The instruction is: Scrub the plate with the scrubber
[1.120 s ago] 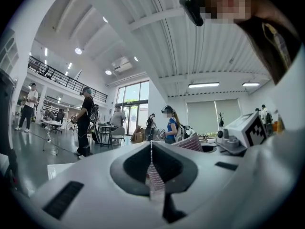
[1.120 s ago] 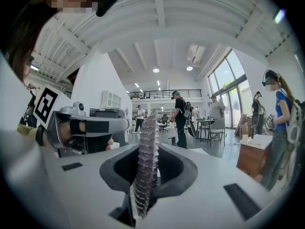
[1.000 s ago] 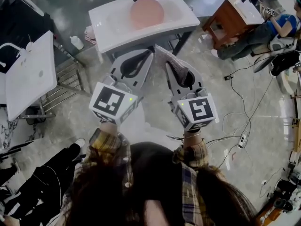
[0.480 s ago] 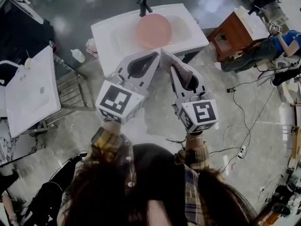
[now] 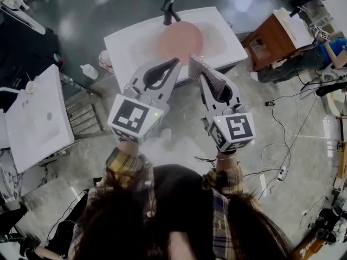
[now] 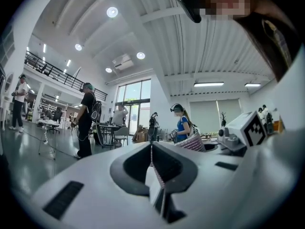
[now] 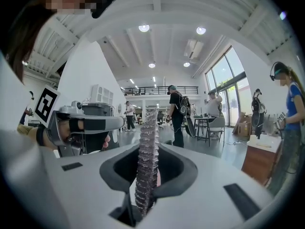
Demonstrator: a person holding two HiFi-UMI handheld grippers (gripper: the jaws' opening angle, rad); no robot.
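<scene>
Plate [image 5: 181,39] round, pink; scrubber [image 5: 209,78] ribbed.

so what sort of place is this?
Likely a big open test hall, not a home: a free-standing sink, cables across the floor, other people wearing head rigs.

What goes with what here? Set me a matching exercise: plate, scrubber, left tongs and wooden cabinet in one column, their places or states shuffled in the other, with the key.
Column one
1. plate
2. scrubber
3. left tongs
4. wooden cabinet

Column two
A. shut, with nothing between them
B. clamped in the right tongs
C. lying in the white sink
D. standing on the floor, to the right of the sink in the head view

Pairs: 1-C, 2-B, 3-A, 4-D
</scene>
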